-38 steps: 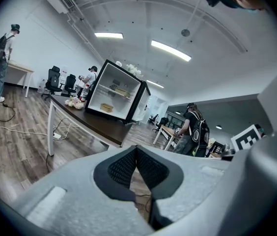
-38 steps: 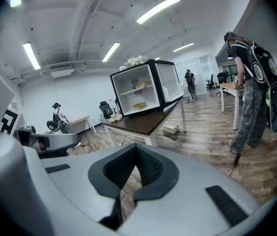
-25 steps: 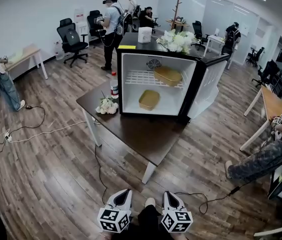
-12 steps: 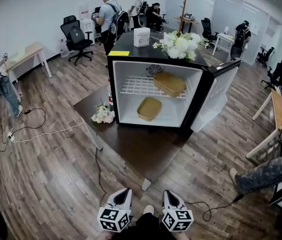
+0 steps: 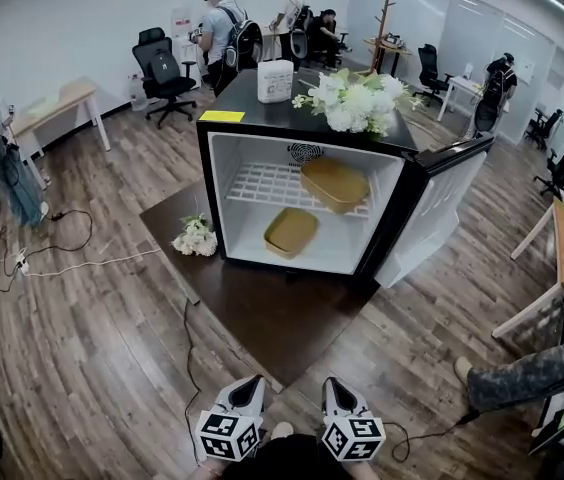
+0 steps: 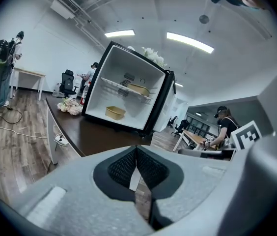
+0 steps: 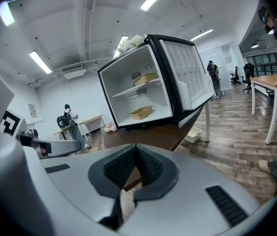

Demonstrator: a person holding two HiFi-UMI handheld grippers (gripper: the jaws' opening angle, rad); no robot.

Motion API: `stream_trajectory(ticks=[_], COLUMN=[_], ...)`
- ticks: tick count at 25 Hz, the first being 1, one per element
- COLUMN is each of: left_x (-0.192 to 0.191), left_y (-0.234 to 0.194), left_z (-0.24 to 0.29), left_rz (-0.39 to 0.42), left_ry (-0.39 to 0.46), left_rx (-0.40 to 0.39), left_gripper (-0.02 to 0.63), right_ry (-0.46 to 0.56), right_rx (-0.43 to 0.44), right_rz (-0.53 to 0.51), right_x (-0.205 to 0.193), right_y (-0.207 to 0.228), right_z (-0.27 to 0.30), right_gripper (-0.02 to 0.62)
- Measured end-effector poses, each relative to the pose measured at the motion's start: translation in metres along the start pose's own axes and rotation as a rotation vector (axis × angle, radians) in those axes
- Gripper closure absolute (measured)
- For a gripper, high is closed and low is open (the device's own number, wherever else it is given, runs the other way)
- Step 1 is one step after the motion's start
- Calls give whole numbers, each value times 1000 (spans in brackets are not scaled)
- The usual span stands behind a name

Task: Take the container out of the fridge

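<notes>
The left hand-held gripper (image 5: 251,381) and right hand-held gripper (image 5: 330,383) are hanging closed and empty. Approach step, I'd say: the fridge (image 5: 392,213) container (image 5: 291,231) is sitting well ahead, needing opened jaws.

White-shelled left gripper (image 5: 253,381) and right gripper (image 5: 329,383) bear black-and-white marker cubes (image 5: 227,438) and black ribbed fingers (image 6: 123,169).

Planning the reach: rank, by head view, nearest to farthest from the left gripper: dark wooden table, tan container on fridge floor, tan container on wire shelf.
1. Dark wooden table, just ahead.
2. Tan container on fridge floor, lower.
3. Tan container on wire shelf, upper right.
</notes>
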State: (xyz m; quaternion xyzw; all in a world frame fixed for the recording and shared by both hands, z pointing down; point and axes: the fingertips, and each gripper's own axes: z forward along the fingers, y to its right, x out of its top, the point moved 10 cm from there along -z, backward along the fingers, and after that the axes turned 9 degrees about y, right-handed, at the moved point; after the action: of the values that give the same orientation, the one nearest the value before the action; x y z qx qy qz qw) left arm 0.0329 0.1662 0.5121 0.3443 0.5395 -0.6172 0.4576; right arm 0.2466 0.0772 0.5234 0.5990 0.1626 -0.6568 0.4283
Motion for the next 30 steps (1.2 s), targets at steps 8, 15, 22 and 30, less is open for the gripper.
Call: stream_trajectory(ticks=[8, 15, 22, 30], left_x=[-3, -3, 4, 36], left_y=[9, 8, -11, -46], left_z=[33, 51, 73, 116], left_rz=[-10, -39, -34, -21], left_ry=[-17, -49, -50, -47], left_rx=[55, 78, 97, 51], left_gripper=[597, 597, 597, 595], right_ry=[-14, -43, -45, -25], right_rx=[25, 52, 37, -23], right_rz=[6, -2, 4, 15], right_x=[8, 13, 17, 30], right_y=[29, 37, 39, 34], right_z=[19, 30, 55, 91], right_gripper=[588, 588, 588, 588])
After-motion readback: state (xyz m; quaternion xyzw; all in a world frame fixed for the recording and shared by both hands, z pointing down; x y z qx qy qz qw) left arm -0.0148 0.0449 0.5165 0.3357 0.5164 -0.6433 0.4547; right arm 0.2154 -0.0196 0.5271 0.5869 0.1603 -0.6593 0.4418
